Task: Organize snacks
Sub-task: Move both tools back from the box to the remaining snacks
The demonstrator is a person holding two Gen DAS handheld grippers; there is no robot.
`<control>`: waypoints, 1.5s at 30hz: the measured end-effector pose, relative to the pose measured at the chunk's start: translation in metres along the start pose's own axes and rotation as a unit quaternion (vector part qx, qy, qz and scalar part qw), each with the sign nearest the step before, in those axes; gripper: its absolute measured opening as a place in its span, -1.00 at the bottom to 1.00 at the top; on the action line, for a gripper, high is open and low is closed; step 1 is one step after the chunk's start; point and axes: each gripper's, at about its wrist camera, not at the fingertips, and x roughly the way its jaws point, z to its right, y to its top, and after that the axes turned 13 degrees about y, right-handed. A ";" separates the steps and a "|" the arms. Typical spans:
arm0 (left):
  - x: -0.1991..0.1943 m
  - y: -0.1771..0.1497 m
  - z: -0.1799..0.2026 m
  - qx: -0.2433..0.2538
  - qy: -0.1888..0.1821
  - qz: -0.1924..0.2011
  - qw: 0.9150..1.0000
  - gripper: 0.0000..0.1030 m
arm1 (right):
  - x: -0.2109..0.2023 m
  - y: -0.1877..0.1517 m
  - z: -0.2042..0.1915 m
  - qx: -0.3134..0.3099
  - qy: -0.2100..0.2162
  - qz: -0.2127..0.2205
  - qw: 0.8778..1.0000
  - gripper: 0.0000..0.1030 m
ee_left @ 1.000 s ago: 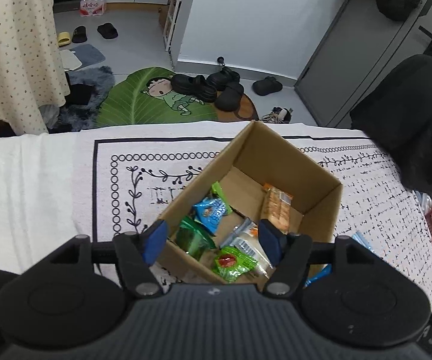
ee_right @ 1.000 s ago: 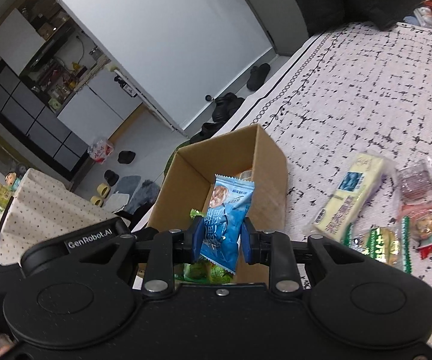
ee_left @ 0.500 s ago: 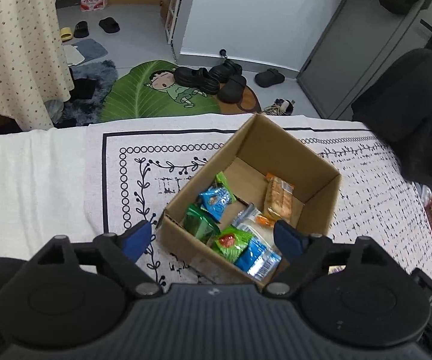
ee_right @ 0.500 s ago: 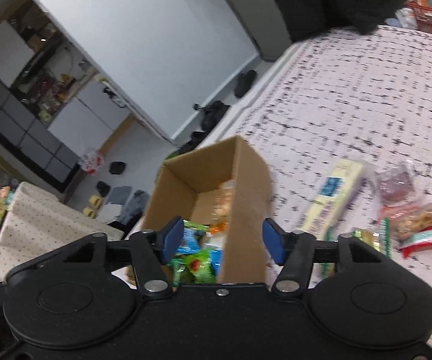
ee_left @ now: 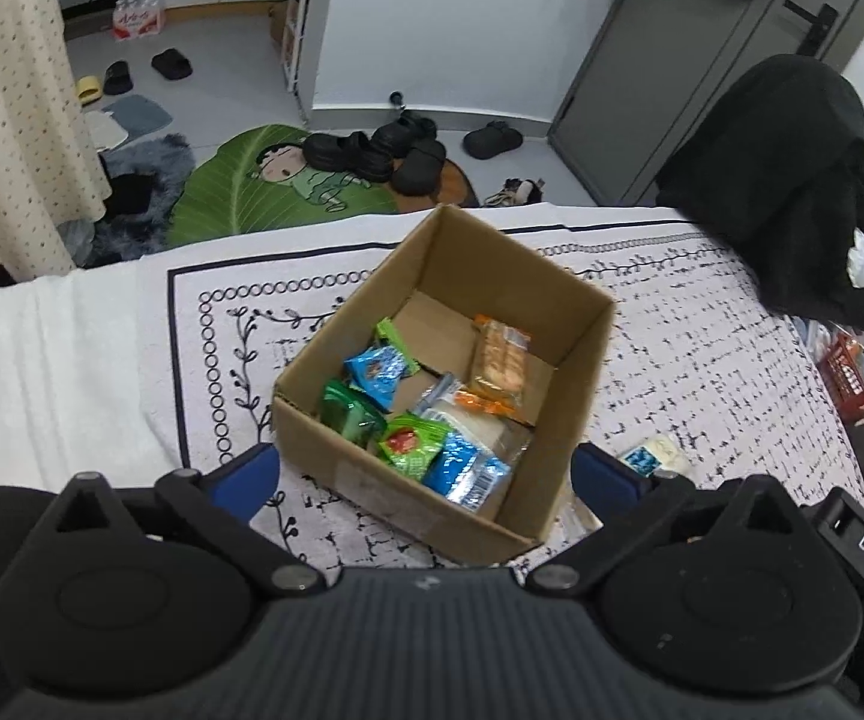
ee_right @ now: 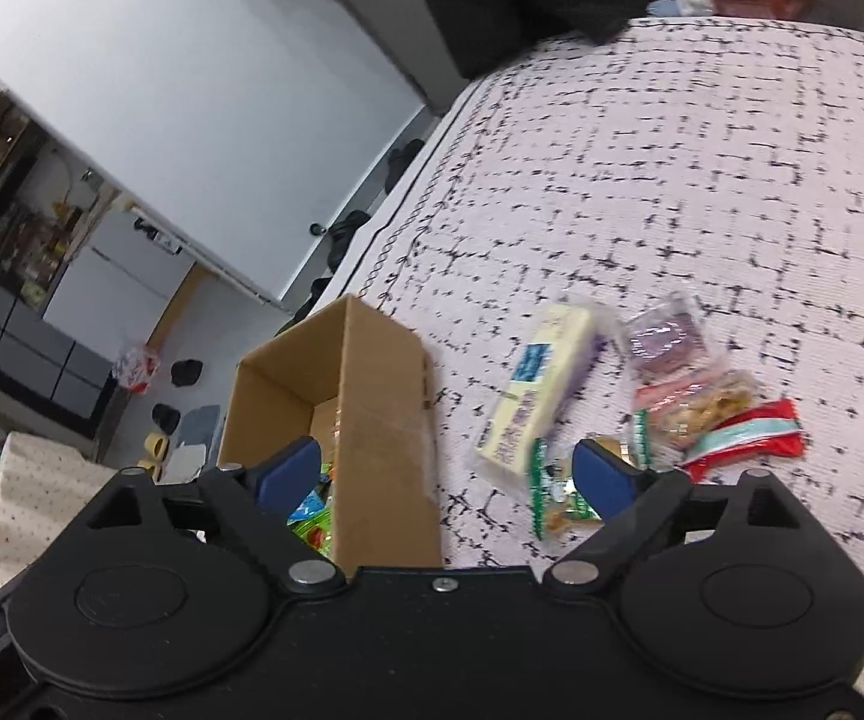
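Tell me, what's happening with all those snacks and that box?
A person is tidying snacks into a cardboard box using a handheld gripper in each hand. Several packets already lie in the box, including a blue packet near its front corner. Both the left gripper and the right gripper are open and hold nothing. More snacks wait on the patterned cloth beside the box, like a long pale yellow packet and a red packet.

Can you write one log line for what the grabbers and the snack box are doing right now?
left gripper: open, empty | right gripper: open, empty | cardboard box: holds snacks | yellow packet: on cloth
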 end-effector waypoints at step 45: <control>0.006 -0.059 0.123 0.088 -0.082 -0.031 0.992 0.99 | -0.044 0.000 0.127 0.303 -0.062 0.066 0.949 0.09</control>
